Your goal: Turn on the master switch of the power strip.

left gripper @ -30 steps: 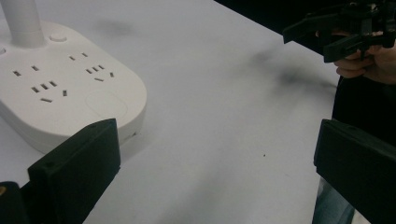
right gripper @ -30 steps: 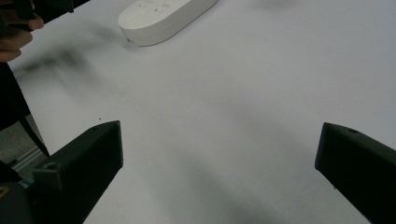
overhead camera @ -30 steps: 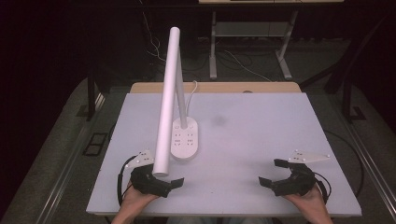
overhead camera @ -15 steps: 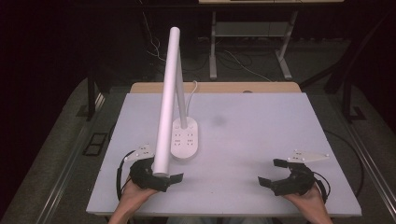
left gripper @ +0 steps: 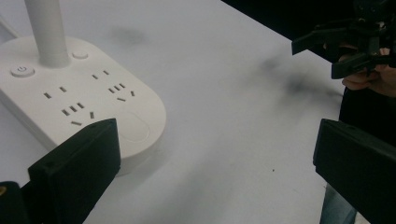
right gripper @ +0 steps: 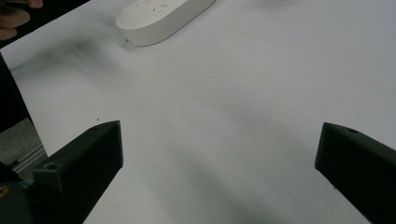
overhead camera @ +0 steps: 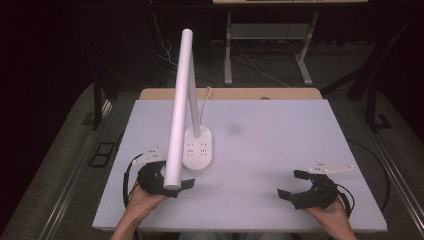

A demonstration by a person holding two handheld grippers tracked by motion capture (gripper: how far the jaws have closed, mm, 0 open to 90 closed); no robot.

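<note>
I am working over a pale grey-white table [overhead camera: 280, 165] with a matte top, faintly smudged in dark patches toward the middle; a strip of light wood [overhead camera: 235, 94] runs along its far edge; beyond that the room is dark, with cables [overhead camera: 260, 65] trailing over the floor and the legs of a metal frame [overhead camera: 227, 50] standing behind; a metal rail [overhead camera: 75, 185] lines the floor on the left.

The white desk lamp [overhead camera: 181, 105] stands left of centre; its oval base [overhead camera: 199, 148] carries socket slots and small buttons, and a white cord [overhead camera: 206, 97] leaves it toward the far edge; its long tube head leans forward and down, so that in the high view it crosses in front of my left gripper [overhead camera: 172, 184] and hides part of it.

My left gripper sits at the near left corner, just beside the base; in the left gripper view the base [left gripper: 70, 93] lies close ahead of the left jaw, not touching; both jaws stand wide apart with nothing between them.

My right gripper [overhead camera: 292, 185] rests at the near right, well apart from the lamp; its jaws are spread wide too, holding nothing; bare tabletop lies between them in the right gripper view, with the base [right gripper: 163, 16] far off.
</note>
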